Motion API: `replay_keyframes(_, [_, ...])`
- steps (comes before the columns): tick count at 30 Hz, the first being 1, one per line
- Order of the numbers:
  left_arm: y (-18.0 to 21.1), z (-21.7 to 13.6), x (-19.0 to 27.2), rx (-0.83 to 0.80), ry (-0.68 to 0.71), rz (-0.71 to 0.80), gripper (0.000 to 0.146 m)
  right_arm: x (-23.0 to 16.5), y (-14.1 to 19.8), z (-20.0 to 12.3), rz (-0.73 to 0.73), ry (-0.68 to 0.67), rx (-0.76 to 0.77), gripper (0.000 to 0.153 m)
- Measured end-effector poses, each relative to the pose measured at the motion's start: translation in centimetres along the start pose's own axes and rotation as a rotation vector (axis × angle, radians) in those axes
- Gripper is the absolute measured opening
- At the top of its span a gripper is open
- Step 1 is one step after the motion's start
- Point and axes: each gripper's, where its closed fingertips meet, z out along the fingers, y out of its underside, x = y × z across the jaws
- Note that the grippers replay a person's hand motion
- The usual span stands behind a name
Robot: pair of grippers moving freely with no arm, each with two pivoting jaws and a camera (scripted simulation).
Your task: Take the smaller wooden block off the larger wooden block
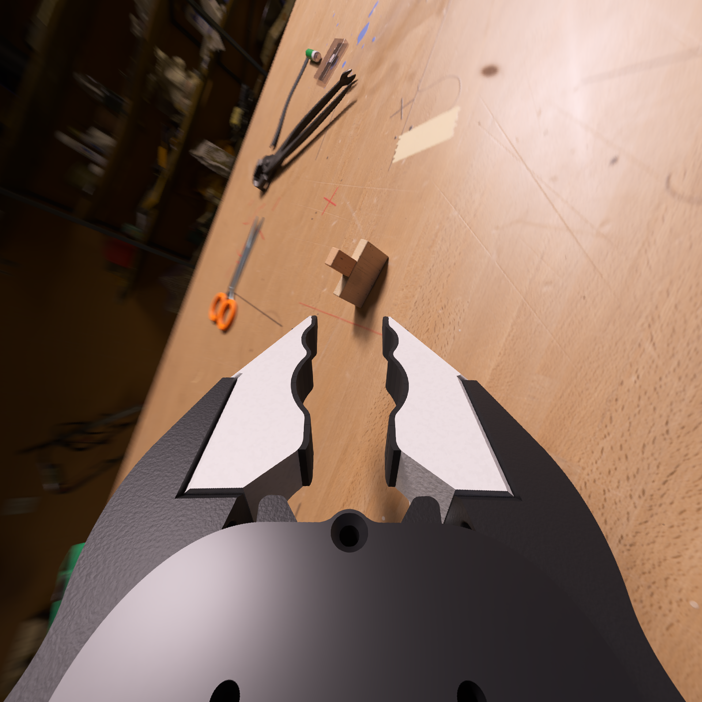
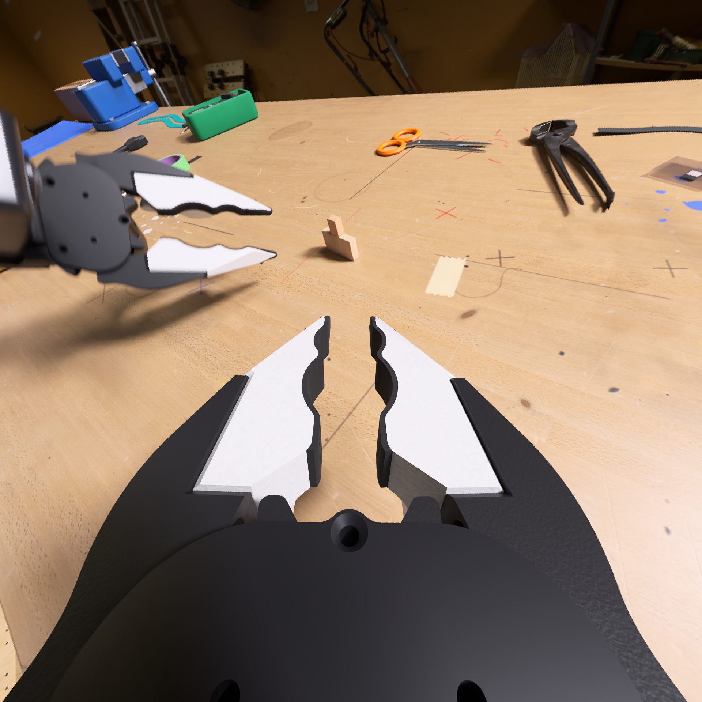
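Risk sits in the stack itself: your left gripper (image 1: 349, 321), fingers parted and empty, points at the smaller wooden block (image 1: 341, 261) standing on the larger wooden block (image 1: 365, 274), just ahead. Clip the lower one and both could topple or slide. Your right gripper (image 2: 349, 321) hangs narrower, also empty, farther back. Beyond, orange scissors (image 2: 402, 141) and black pincers (image 2: 569, 159) lie well apart; the bench edge (image 1: 212, 228) runs close alongside.

Orange scissors (image 2: 399, 141) lie on the bench (image 2: 494, 380), with black pincers (image 2: 569, 159) well to their right. A green box (image 2: 220, 114) and a blue vise (image 2: 110, 87) sit far left of the scissors; tan tape (image 2: 445, 276) lies nearer the camera.
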Motion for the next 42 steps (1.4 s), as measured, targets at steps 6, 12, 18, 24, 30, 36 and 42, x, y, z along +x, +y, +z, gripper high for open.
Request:
replay_keyframes(6, [-1.2,1.0,-1.3,0.093,0.209,-0.044,0.034,-0.4,0.3,0.6,-0.017,-0.011,-0.022,0.02])
replay_keyframes(12, [-1.0,2.9,-0.4,0.027,0.353,0.03,0.036,0.0,0.4,0.5,-0.005,-0.011,-0.026,0.02])
replay_keyframes(18, [-1.0,2.1,0.2,0.023,0.45,-0.031,0.035,0.1,0.3,0.5,-0.006,-0.027,-0.031,0.02])
replay_keyframes(24, [-1.5,0.8,-1.4,0.022,0.497,-0.065,0.033,-1.1,-0.6,3.6,-0.135,-0.163,-0.149,0.021])
replay_keyframes(30, [-2.7,1.7,-3.2,-0.027,0.629,-0.08,0.028,-1.1,-0.7,7.3,-0.324,-0.225,-0.263,0.021])
replay_keyframes(36, [-1.9,4.4,-2.1,-0.159,0.74,0.029,0.025,-0.4,-1.5,10.3,-0.333,-0.285,-0.248,0.021])
replay_keyframes(42, [-0.8,5.5,-1.6,-0.286,0.833,0.107,0.024,0.2,-1.6,11.7,-0.35,-0.319,-0.23,0.022])
